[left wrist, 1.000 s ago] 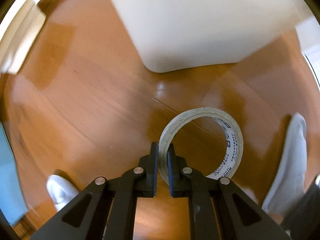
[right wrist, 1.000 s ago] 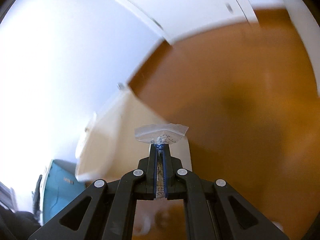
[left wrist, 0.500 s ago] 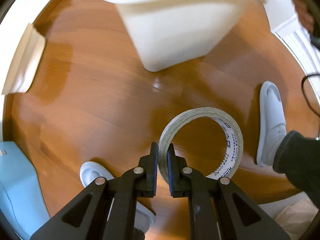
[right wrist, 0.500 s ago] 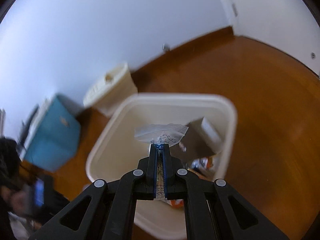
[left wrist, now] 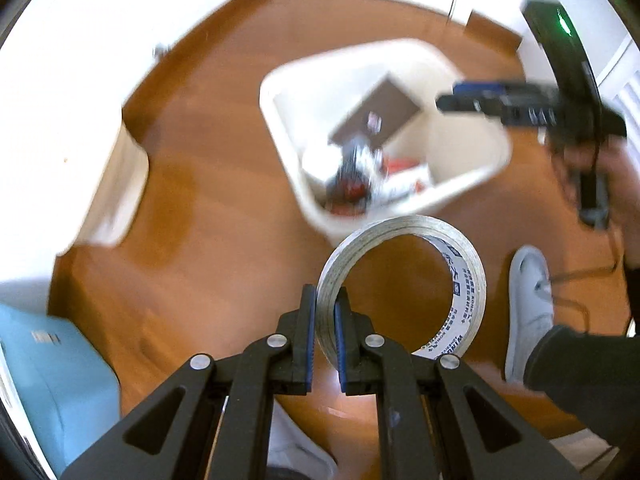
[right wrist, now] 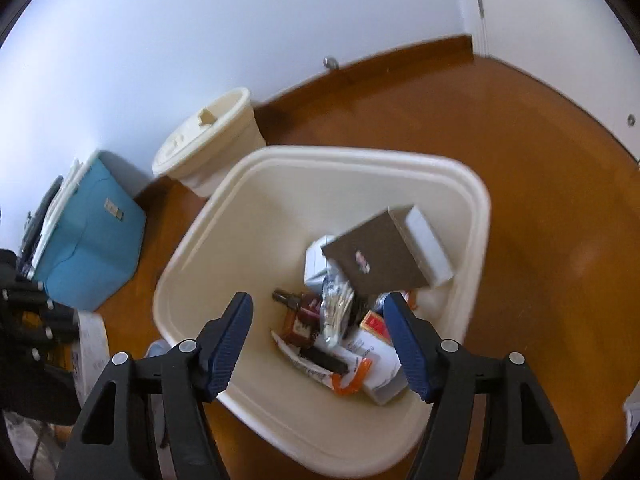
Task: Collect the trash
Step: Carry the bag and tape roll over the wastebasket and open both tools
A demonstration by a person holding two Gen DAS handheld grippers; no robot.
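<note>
My left gripper point(left wrist: 326, 312) is shut on the rim of a roll of clear packing tape point(left wrist: 464, 292), held high above the wooden floor. Beyond it stands the cream trash bin point(left wrist: 280, 92) with trash inside. My right gripper point(right wrist: 317, 300) hangs over that bin point(right wrist: 280, 156), its jaws opening and its blue pads point(right wrist: 236, 332) wide apart. A crumpled clear wrapper point(right wrist: 336, 312) lies below among the trash, touching neither pad. A brown box point(right wrist: 376, 256) leans inside the bin. In the left wrist view, the right gripper point(left wrist: 472, 98) is blurred over the bin's far side.
A round cream bin point(right wrist: 212, 136) and a blue box point(right wrist: 92, 240) stand by the white wall. A white slipper point(left wrist: 528, 308) and a dark trouser leg point(left wrist: 580, 364) are right of the tape roll. Wooden floor surrounds the bin.
My left gripper rose with the tape roll, so the bin's inside now shows. My right gripper swung over the bin and opened; the clear wrapper it pinched has dropped in.
</note>
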